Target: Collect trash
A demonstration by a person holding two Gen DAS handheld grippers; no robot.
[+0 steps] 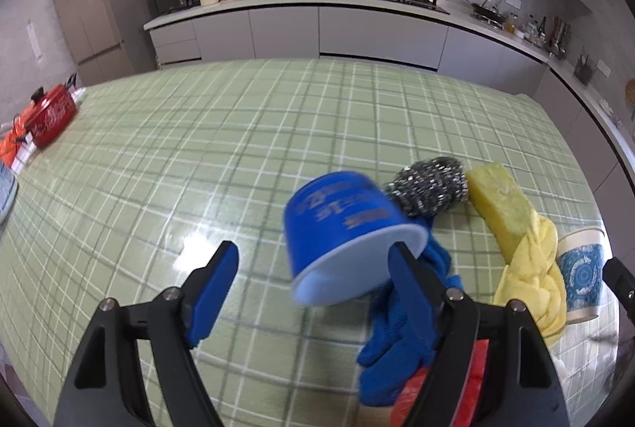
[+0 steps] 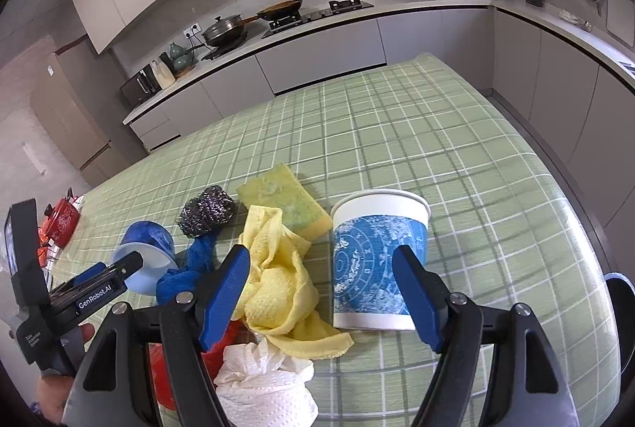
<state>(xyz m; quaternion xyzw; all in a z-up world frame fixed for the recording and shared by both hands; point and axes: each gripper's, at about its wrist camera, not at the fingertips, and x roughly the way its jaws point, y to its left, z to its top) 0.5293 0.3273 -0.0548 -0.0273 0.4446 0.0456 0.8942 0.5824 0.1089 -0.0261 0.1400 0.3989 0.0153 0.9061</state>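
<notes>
Both tools gape empty: the left gripper point(image 1: 313, 292) nears the tipped blue plastic cup point(image 1: 349, 228) lying on the green checked tablecloth point(image 1: 238, 133), the right gripper point(image 2: 321, 292) faces the upright blue-patterned paper cup point(image 2: 377, 260), so each must straddle its cup, then close.

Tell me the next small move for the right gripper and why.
Probably ease the right gripper slightly rightward and forward, then close on the patterned paper cup. Its jaws are open, the cup stands upright just ahead, nearer the right finger, and the yellow cloth crowds the left finger.
</notes>
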